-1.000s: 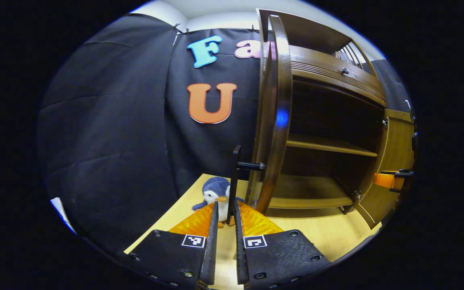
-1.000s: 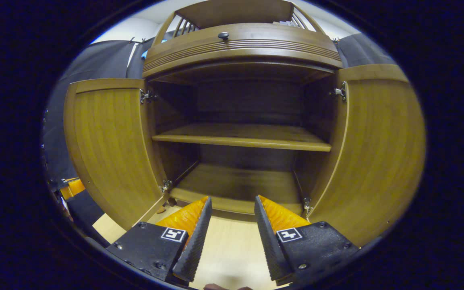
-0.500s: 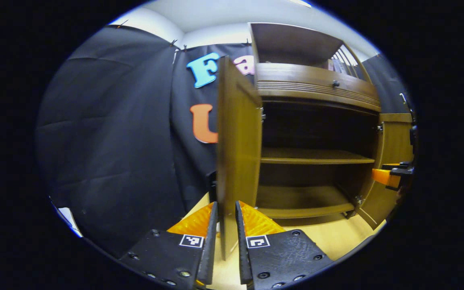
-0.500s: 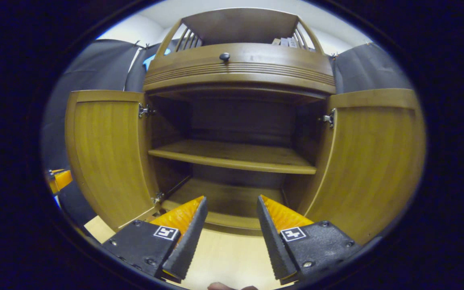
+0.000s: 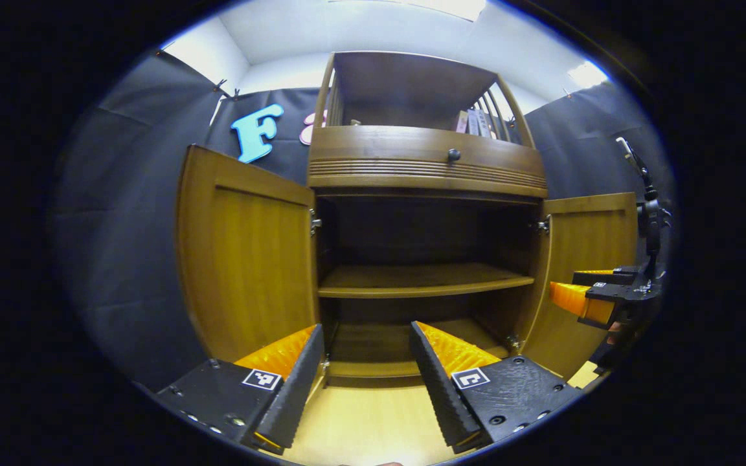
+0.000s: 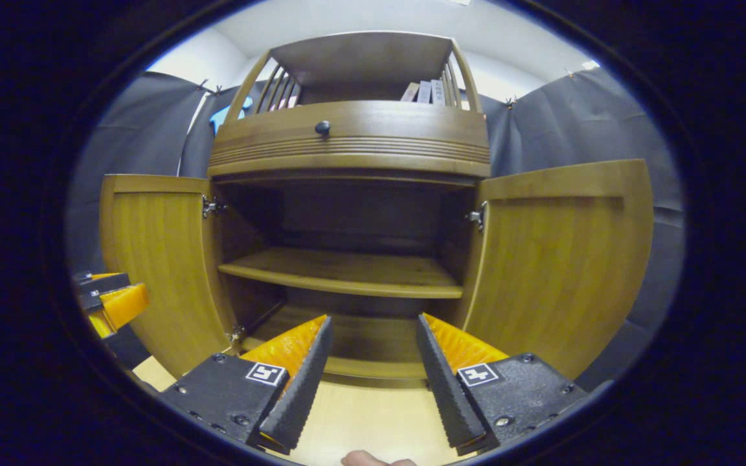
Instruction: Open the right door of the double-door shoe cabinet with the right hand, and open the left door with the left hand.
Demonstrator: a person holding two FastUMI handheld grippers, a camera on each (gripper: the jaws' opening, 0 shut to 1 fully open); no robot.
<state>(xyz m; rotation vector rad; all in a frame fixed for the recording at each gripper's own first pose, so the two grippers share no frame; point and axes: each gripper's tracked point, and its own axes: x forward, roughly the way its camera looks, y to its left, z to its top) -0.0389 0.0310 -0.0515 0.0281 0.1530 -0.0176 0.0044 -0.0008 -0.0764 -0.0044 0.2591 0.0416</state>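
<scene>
shoe cabinet [image 6: 353, 139] at 12 o'clock, left door [image 5: 247, 259] and right door [image 6: 557, 259] swung wide; left gripper [image 5: 363, 362] and right gripper [image 6: 373, 359] jaws apart, holding nothing.

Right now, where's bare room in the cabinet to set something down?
Middle shelf is bare between the side walls. Bottom shelf beneath it is bare too, partly hidden behind the right tool. Left door and right door stand wide, so the front is passable. Crowded: the top rack's right corner, with books.

Shoe cabinet [image 5: 425, 175] glossy wood; hinges [image 6: 211, 207] metal.
</scene>
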